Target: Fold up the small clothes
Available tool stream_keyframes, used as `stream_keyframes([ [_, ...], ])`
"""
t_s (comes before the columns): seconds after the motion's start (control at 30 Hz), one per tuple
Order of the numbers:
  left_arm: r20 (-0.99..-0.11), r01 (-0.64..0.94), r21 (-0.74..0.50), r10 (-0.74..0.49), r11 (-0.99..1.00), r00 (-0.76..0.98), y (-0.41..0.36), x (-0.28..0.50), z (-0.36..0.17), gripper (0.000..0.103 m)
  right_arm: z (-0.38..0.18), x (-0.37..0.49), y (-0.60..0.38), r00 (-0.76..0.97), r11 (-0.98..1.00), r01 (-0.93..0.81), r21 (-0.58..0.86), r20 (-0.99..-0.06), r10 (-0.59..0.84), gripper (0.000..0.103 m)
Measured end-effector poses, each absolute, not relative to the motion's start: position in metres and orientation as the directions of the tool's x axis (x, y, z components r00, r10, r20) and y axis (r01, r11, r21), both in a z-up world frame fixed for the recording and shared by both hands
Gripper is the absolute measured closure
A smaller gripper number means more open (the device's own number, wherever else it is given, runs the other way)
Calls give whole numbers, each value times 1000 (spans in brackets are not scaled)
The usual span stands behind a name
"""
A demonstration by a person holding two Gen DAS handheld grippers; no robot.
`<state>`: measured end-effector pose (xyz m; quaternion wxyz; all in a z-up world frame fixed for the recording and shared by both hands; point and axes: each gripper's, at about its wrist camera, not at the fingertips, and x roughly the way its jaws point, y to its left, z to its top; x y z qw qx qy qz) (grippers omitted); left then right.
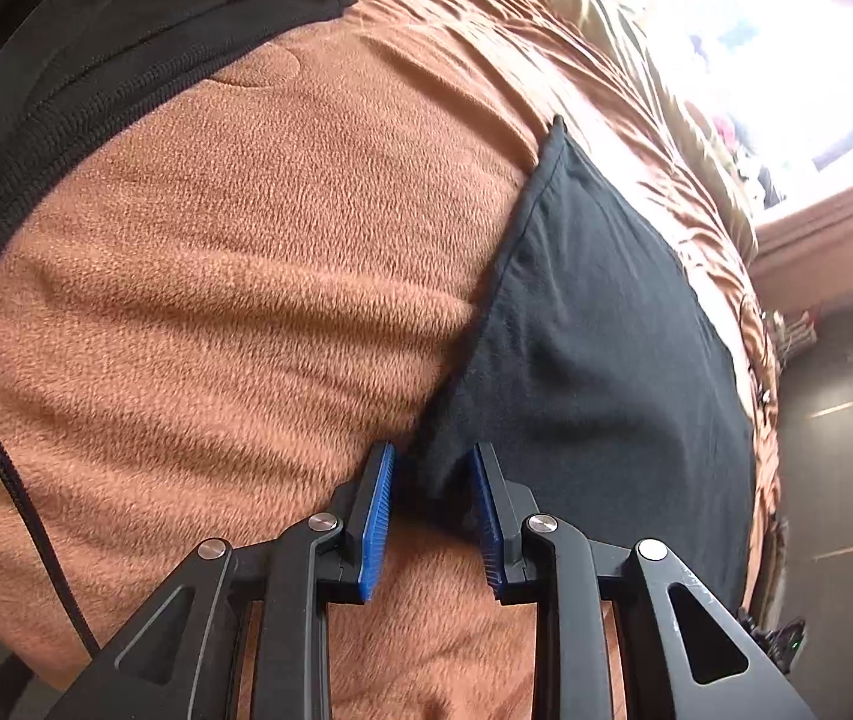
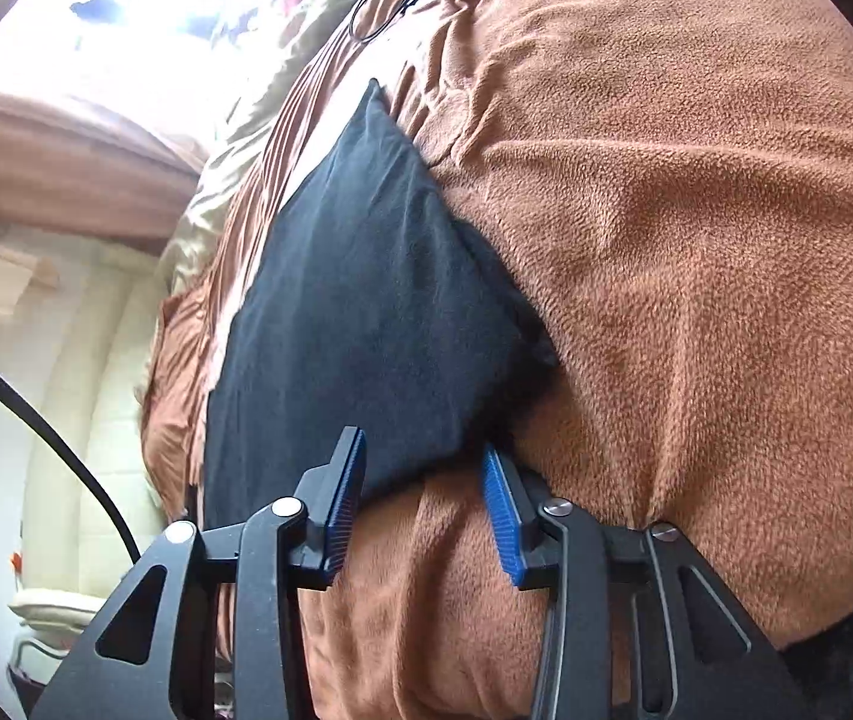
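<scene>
Your left gripper (image 1: 429, 516) sat nearest the lens, its blue pads (image 1: 375, 525) parted to a moderate gap and holding nothing. The near corner of the dark folded garment (image 1: 594, 348) reached down between the pad tips, so that corner lay at the mouth of the jaws, not yet pinched.

Your right gripper (image 2: 420, 510) stood likewise open and empty. The garment's lower edge (image 2: 366, 324) lay just ahead of its left pad and partly between the two.

The garment rested flat on the brown fleece blanket (image 1: 234, 276), near the bed's edge.

Judged from its drape, the cloth was light, limp and not fragile. It offered little stiffness, so you were best advised to take hold at the two near corners, pinching all layers together and clear of the fleece beneath.
</scene>
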<state>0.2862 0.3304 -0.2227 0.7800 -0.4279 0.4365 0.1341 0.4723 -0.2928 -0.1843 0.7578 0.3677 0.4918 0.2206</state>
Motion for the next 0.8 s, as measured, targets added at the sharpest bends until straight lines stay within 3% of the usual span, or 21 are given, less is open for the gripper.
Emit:
stream_keyframes([
  [0.33,-739,-551,-609,-155,570,655,319,279,-217,76,-191,452,-298,495,580,-32,814,-492,717,74],
  [0.6,-783,-596,-548,-109,587,612,317,297,-218,76,-210,451,-300,479,618,17,786,-549,685,74],
  [0.67,-790,-602,-528,-87,599,607,318,299,-217,85,-212,451,-303,486,618,19,786,-548,681,76],
  [0.8,-780,-601,-542,-86,588,620,322,295,-220,91,-214,450,-307,503,627,49,777,-562,657,83],
])
